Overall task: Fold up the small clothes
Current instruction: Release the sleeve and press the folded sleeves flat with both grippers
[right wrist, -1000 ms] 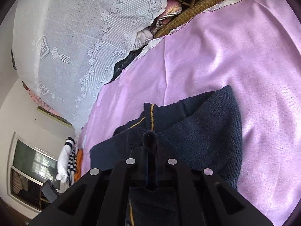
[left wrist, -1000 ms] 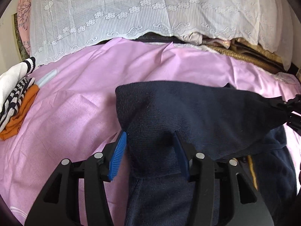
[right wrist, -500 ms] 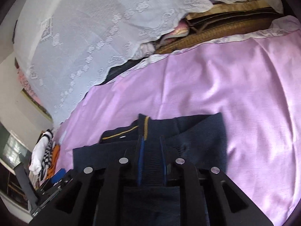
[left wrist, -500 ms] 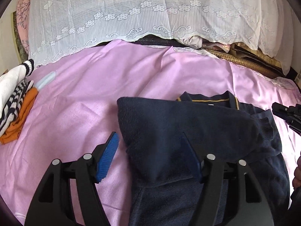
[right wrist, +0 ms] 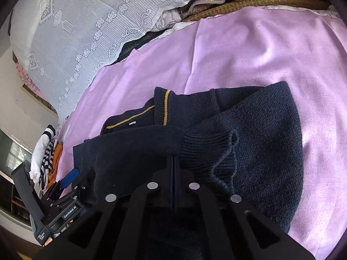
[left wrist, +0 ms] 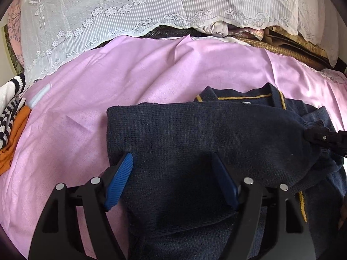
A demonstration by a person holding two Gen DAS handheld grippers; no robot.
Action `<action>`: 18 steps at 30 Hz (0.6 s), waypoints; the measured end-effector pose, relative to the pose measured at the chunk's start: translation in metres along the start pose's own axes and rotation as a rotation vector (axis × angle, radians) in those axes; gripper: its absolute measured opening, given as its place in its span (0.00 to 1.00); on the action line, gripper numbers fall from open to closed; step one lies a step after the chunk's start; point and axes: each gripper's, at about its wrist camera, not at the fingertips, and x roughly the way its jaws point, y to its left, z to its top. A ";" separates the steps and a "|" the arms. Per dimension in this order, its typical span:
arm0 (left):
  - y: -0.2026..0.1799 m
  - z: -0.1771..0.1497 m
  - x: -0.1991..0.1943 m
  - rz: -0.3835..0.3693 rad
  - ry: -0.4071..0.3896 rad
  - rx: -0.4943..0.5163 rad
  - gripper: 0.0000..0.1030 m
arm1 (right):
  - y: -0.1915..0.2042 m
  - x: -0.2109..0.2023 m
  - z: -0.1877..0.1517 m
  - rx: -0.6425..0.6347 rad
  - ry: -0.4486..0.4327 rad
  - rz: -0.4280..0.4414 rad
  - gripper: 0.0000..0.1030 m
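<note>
A small navy knit sweater (left wrist: 195, 134) with a yellow-striped collar lies on the pink sheet (left wrist: 108, 91). One sleeve is folded across its body. My left gripper (left wrist: 173, 173) is open, its blue pads either side of the sweater's left part, just above it. My right gripper (right wrist: 174, 162) is shut on the sleeve's ribbed cuff (right wrist: 206, 149); it also shows at the right edge of the left wrist view (left wrist: 321, 138). The sweater's collar (right wrist: 160, 108) shows beyond the cuff. The left gripper (right wrist: 71, 177) shows at the lower left of the right wrist view.
A pile of folded clothes, white, striped and orange (left wrist: 10, 121), lies at the sheet's left edge. A white lace cloth (left wrist: 130, 6) covers stacked bedding at the back. Woven mats (right wrist: 249, 2) lie at the back right.
The sleeve has been carried across and laid down on the sweater's body. The left gripper opened wider. The right gripper closed again on the cuff after being slightly open.
</note>
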 end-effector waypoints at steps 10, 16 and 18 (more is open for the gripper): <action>0.005 -0.018 -0.023 -0.007 -0.007 0.043 0.72 | 0.031 -0.012 -0.009 -0.113 -0.032 -0.046 0.33; 0.018 -0.025 -0.017 -0.028 0.033 -0.014 0.77 | 0.027 -0.007 -0.024 -0.156 -0.016 -0.075 0.32; 0.027 -0.025 -0.019 -0.043 0.042 -0.052 0.78 | 0.027 -0.011 -0.027 -0.164 -0.021 -0.079 0.32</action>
